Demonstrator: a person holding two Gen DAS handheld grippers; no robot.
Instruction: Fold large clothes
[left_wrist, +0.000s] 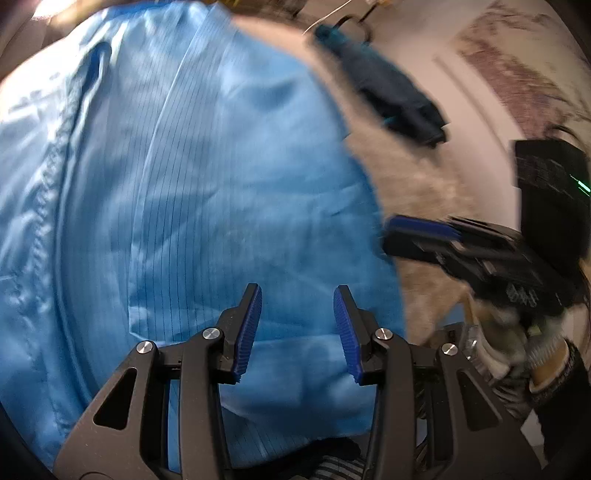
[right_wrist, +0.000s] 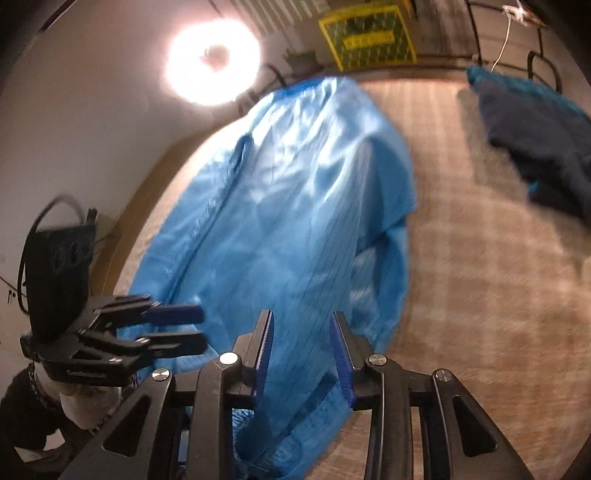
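Beige carpet (right_wrist: 480, 295), blue garment (right_wrist: 295, 203) spread, grippers apart

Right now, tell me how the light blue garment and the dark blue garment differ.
The light blue garment is spread long across the tan surface; the dark blue garment lies bunched in a much smaller heap. The light blue garment is shiny with thin pinstripes; the dark blue garment looks matte with teal trim. Both rest on the same surface, apart.

Bare carpet (right_wrist: 480, 295) lies open between blue garment (right_wrist: 295, 221) and dark garment (right_wrist: 535, 129).
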